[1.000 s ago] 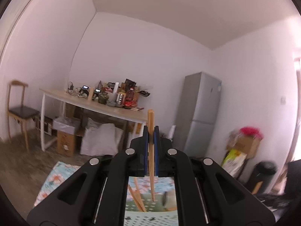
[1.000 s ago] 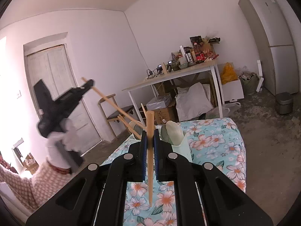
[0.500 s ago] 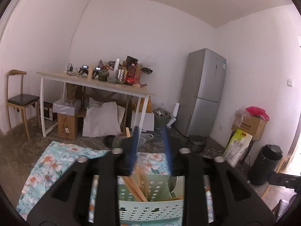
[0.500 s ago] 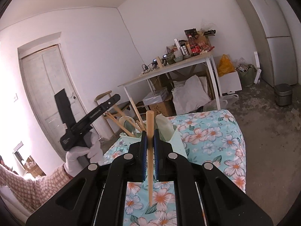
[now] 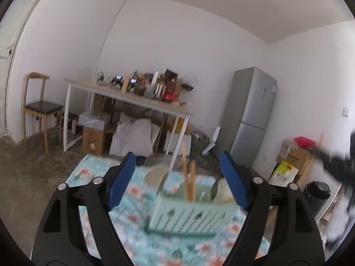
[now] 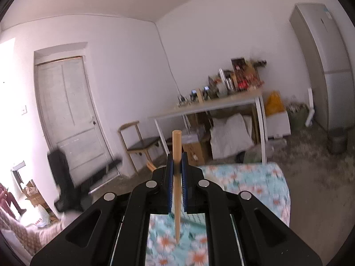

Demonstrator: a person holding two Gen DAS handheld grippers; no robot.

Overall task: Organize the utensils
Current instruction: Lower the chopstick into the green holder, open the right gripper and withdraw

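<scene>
Chopstick [image 6: 177, 177]: upright, pinched by right claw [image 6: 176, 185] above flowered bench [image 6: 261, 181]. Caddy [image 5: 190, 215]: on the bench, holding two chopsticks [image 5: 188, 177], at 12 o'clock from left claw [image 5: 177, 181], whose jaws are opening, nothing between. Step: loading caddy. Next: carry the pinched chopstick over it, lower, release.

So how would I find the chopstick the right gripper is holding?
Look above the flowery cloth, at the black right gripper. Pinched upright between its blue pads is one wooden chopstick; the other chopsticks stand in the green basket.
</scene>
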